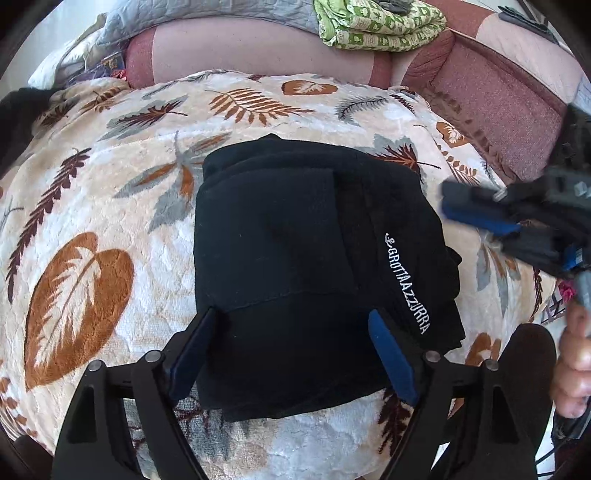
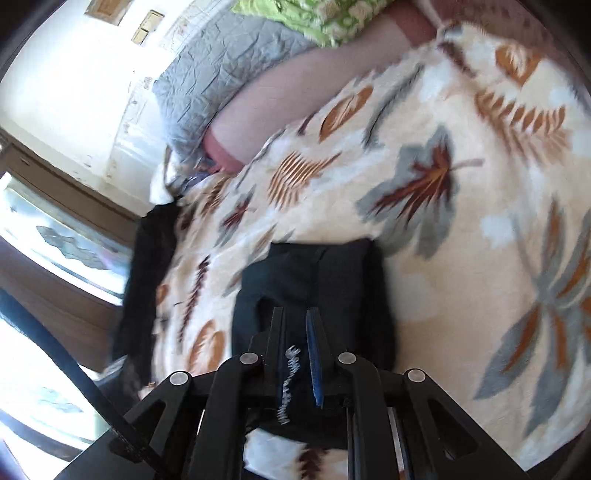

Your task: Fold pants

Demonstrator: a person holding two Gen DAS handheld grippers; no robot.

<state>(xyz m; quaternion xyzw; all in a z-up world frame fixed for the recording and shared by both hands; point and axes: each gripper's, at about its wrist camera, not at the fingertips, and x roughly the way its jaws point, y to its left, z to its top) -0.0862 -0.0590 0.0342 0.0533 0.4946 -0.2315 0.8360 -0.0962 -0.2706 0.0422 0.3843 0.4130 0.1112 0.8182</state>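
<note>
Closest to me, the left gripper (image 1: 295, 354) stands with its jaws spread wide, one blue pad on either side of the near edge of the black pants (image 1: 306, 266), straddling the cloth without pinching it. The pants lie folded into a compact, squarish bundle on the leaf-patterned blanket (image 1: 92, 229), with white embroidered lettering (image 1: 408, 284) running along the right-hand side.

The right gripper (image 2: 295, 332) has its jaws drawn narrow. From its own camera, a strip of black cloth with that white stitching sits between them, so it looks to be nipping the bundle's right edge, though the view is blurred. From the left camera it reaches in from the right, just beside the pants.

The pants look like soft, thickish knit: light, floppy, no stiffness of their own, and several layers deep now, so the stack will slump or slide apart if lifted by one layer. The plush blanket will probably drag on it too. I'd judge the safest hold is across a folded edge, catching all layers together, one gripper to each side.

Farther off, a pinkish sofa cushion (image 1: 258, 51) backs the blanket, with a green patterned cloth (image 1: 380, 26) and a grey quilt (image 1: 207, 18) heaped on it.
</note>
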